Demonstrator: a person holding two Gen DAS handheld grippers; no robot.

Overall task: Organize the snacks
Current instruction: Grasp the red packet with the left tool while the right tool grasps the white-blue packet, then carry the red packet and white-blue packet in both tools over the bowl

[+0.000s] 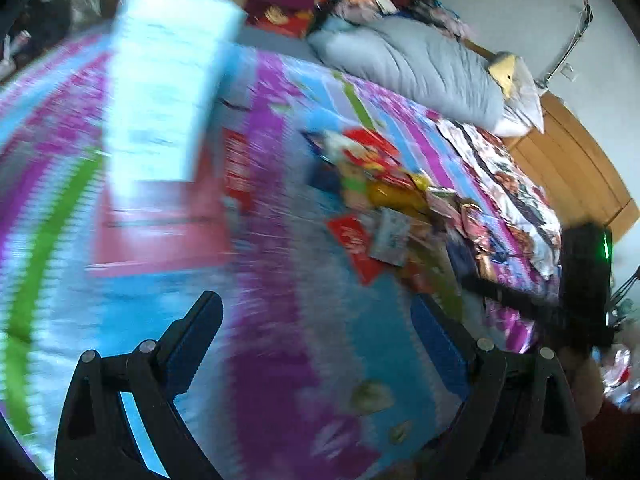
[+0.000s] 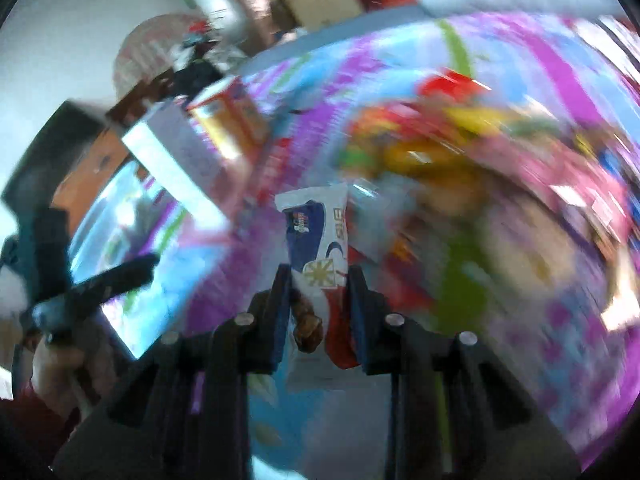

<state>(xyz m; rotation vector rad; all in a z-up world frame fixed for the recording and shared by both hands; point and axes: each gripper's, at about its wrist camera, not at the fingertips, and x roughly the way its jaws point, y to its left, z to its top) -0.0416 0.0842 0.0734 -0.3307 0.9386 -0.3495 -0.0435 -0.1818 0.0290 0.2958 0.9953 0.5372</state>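
My left gripper (image 1: pixel 316 304) is open and empty above a colourful bedsheet (image 1: pixel 280 320). A heap of snack packets (image 1: pixel 384 192) lies on the bed ahead and to the right. A pale blue box (image 1: pixel 168 80) stands over a red box (image 1: pixel 160 228) at the left, both blurred. My right gripper (image 2: pixel 318 276) is shut on a white, blue and red snack packet (image 2: pixel 320 236), held upright between the fingers. The blurred snack heap (image 2: pixel 460 148) shows behind it in the right wrist view.
A grey duvet (image 1: pixel 416 64) and pillows lie at the head of the bed. A wooden headboard (image 1: pixel 572 168) runs along the right. Boxes (image 2: pixel 224 120) stand at the left in the right wrist view. The other gripper (image 1: pixel 580 280) shows at the right.
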